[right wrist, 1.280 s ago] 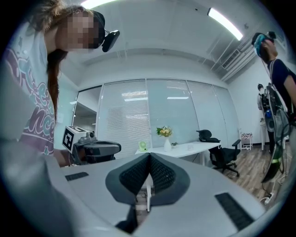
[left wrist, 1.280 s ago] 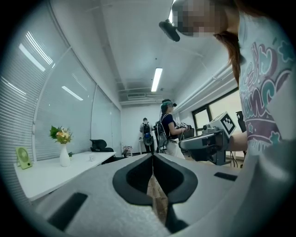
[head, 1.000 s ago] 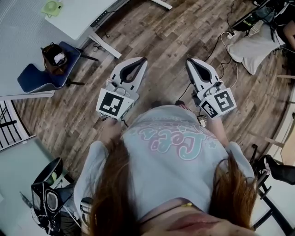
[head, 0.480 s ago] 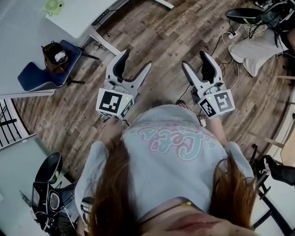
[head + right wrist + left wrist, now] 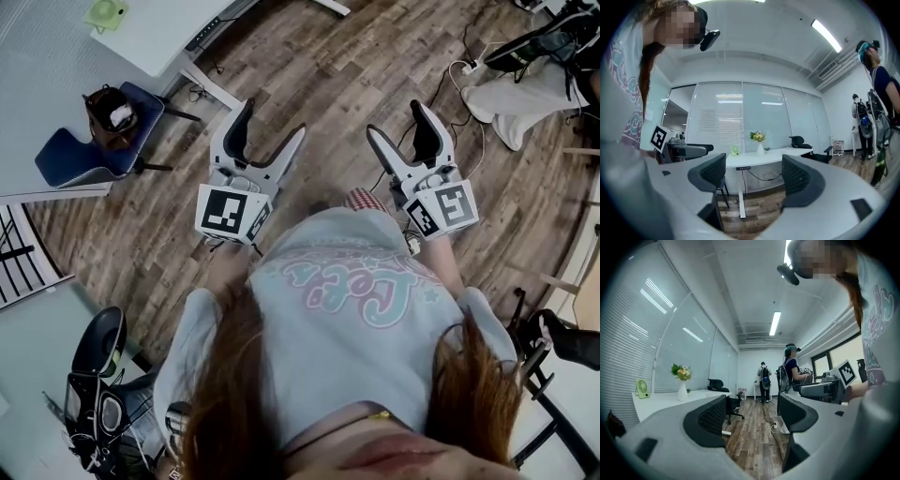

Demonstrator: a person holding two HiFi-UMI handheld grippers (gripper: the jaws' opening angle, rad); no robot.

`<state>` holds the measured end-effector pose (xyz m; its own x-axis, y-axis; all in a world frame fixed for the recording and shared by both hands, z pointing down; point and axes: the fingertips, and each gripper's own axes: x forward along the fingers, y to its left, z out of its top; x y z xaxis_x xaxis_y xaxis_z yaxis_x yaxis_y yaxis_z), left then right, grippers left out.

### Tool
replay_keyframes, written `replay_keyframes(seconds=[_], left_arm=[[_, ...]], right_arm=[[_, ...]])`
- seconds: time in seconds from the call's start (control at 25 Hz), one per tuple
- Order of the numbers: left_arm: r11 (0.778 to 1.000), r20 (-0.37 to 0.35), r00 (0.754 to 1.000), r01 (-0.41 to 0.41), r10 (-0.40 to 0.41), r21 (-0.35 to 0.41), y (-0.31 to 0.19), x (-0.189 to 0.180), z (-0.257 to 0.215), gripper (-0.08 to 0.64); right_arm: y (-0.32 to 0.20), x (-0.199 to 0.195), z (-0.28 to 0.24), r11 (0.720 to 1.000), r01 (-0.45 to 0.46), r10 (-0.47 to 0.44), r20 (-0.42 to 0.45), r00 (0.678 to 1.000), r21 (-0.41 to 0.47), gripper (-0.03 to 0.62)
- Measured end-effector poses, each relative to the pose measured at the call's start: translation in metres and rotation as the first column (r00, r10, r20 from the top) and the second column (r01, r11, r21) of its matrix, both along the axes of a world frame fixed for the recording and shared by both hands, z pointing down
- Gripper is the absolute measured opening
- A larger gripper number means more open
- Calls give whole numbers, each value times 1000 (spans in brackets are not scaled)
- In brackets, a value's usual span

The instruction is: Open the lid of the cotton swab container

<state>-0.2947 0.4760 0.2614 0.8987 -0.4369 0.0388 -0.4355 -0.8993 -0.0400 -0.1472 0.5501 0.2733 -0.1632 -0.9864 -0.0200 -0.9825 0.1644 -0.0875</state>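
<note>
**Head view.** The person stands looking down over a pale sweatshirt (image 5: 337, 300). The left gripper (image 5: 270, 122) and right gripper (image 5: 397, 120) are held out side by side, apart from each other, above the wooden floor (image 5: 328, 66). Each pair of jaws is spread in a V and opening, with only floor showing in the gap. A white desk (image 5: 155, 37) sits at upper left with a small green fan (image 5: 106, 16) on it. Beside the desk is a blue chair (image 5: 89, 150) with a brown bag (image 5: 111, 114) on its seat. Cotton swab container: cannot be made out here, so its place relative to either gripper cannot be told.

**Left gripper view.** It looks down a long room. The jaws are apart and opening, and between them are only floorboards and the far wall. A white vase of flowers (image 5: 683, 380) stands on the desk at left. A person with a backpack (image 5: 764, 378) stands at the far end, and another person (image 5: 790, 371) is nearer on the right. Container not seen.

**Right gripper view.** It faces the desk and a glass wall with blinds (image 5: 717, 126). The jaws are apart and opening, holding nothing, with the desk leg and floor behind the gap. The vase and fan sit on the desktop beyond. Container not seen.
</note>
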Motion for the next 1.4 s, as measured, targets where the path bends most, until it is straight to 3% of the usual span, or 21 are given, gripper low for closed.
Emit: replay_keyframes(seconds=[0.76, 1.12, 1.4], left_arm=[[999, 11, 1000, 4, -3, -40, -14, 2, 11, 324], [999, 8, 1000, 22, -22, -43, -54, 20, 11, 324], [998, 4, 999, 54, -54, -16, -109, 51, 0, 324]], right_arm=[[-15, 12, 14, 999, -12, 13, 32, 999, -42, 360], [-60, 32, 17, 999, 16, -15, 49, 999, -36, 360], [-117, 73, 9, 999, 32, -30, 68, 997, -26, 360]])
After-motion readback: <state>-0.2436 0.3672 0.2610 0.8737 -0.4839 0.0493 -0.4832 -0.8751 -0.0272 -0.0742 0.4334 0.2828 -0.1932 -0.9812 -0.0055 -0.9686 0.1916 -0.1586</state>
